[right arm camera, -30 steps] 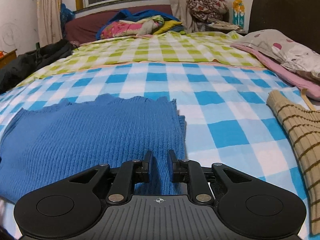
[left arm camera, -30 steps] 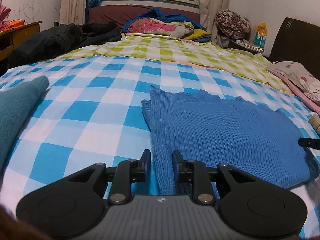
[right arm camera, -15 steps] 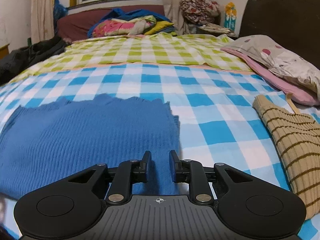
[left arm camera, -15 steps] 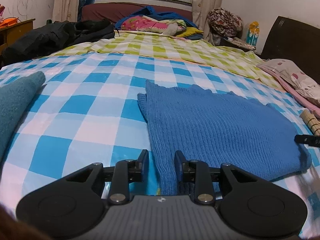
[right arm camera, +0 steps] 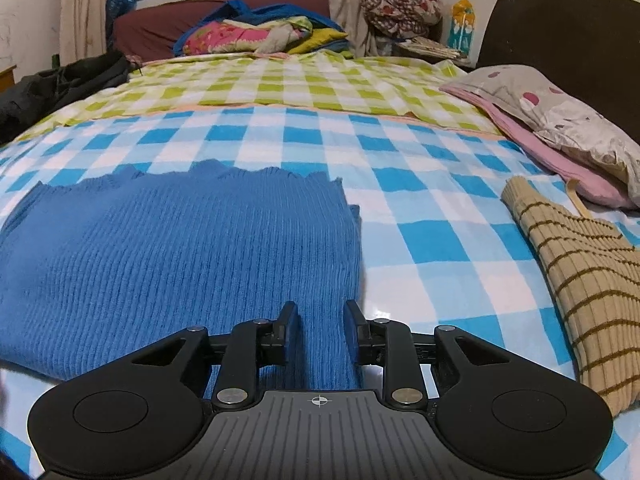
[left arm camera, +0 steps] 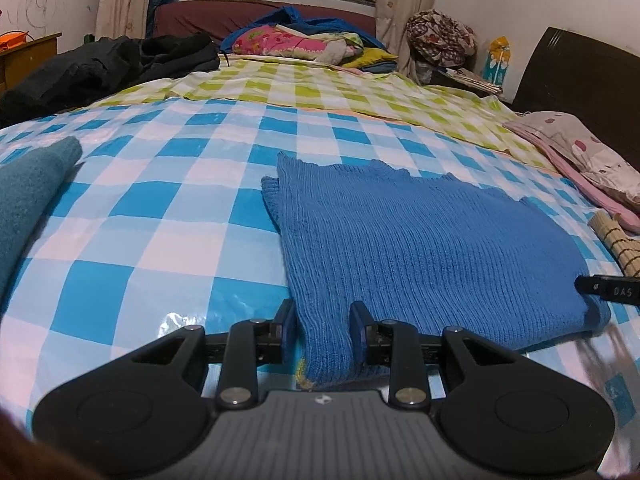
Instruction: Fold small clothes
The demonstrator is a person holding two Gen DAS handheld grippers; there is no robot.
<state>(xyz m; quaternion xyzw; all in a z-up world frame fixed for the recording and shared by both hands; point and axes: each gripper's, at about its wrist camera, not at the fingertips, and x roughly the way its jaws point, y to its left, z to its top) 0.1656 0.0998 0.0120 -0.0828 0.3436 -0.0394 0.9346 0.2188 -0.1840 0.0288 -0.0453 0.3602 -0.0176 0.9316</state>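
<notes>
A blue knit sweater (left arm camera: 420,240) lies folded flat on the blue-and-white checked sheet (left arm camera: 160,240). My left gripper (left arm camera: 322,320) sits low at its near left corner. Its jaws stand apart, astride a strip of the sweater's left edge, and the pads do not squeeze it. My right gripper (right arm camera: 322,316) is at the near right corner of the sweater (right arm camera: 180,248). Its jaws are opening, with the sweater's right edge lying loose between them. One right fingertip (left arm camera: 608,290) shows at the right edge of the left wrist view.
A teal garment (left arm camera: 28,192) lies left of the sweater. A beige striped knit (right arm camera: 580,272) lies to its right, with a pillow (right arm camera: 560,120) and dark headboard (right arm camera: 560,28) behind. A black jacket (left arm camera: 100,64) and a pile of clothes (left arm camera: 300,40) sit at the bed's far end.
The right jaws have spread wider over the sweater's right edge, and the left jaws a little. The right view has shifted slightly rightward. The sweater stays flat.
</notes>
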